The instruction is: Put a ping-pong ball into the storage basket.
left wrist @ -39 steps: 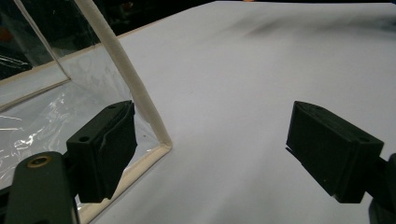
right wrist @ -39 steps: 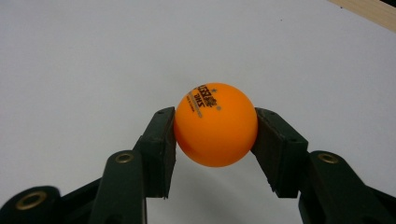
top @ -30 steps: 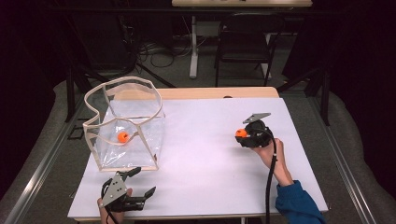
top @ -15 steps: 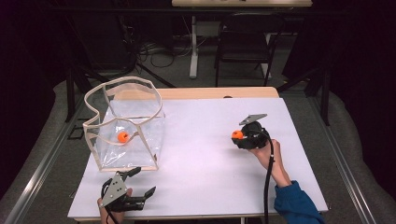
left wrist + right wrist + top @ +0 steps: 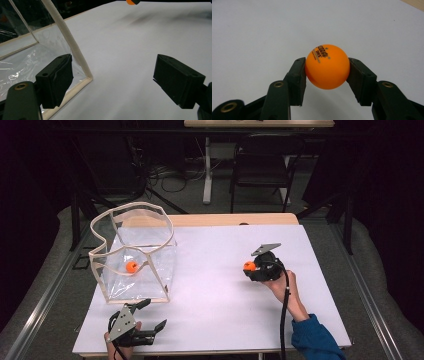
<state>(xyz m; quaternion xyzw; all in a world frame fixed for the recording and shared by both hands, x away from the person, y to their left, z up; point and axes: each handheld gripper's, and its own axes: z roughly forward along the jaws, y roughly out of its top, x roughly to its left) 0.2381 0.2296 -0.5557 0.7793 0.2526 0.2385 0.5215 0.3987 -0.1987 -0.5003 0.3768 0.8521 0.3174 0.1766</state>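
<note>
Orange ball (image 5: 327, 66), a glossy round sphere with no long axis, showed small black print on its upper face, angled toward the camera. It sat clamped between the pads of the right gripper (image 5: 327, 75), above the white surface (image 5: 215, 270). The left gripper (image 5: 112, 80) stood wide open and empty beside the clear bin (image 5: 150, 270), which held a second orange ball (image 5: 132, 266).

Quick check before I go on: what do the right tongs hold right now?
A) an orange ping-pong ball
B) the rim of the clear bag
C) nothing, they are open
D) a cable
A: in the right gripper view the right tongs clamp an orange ping-pong ball from both sides.
</note>
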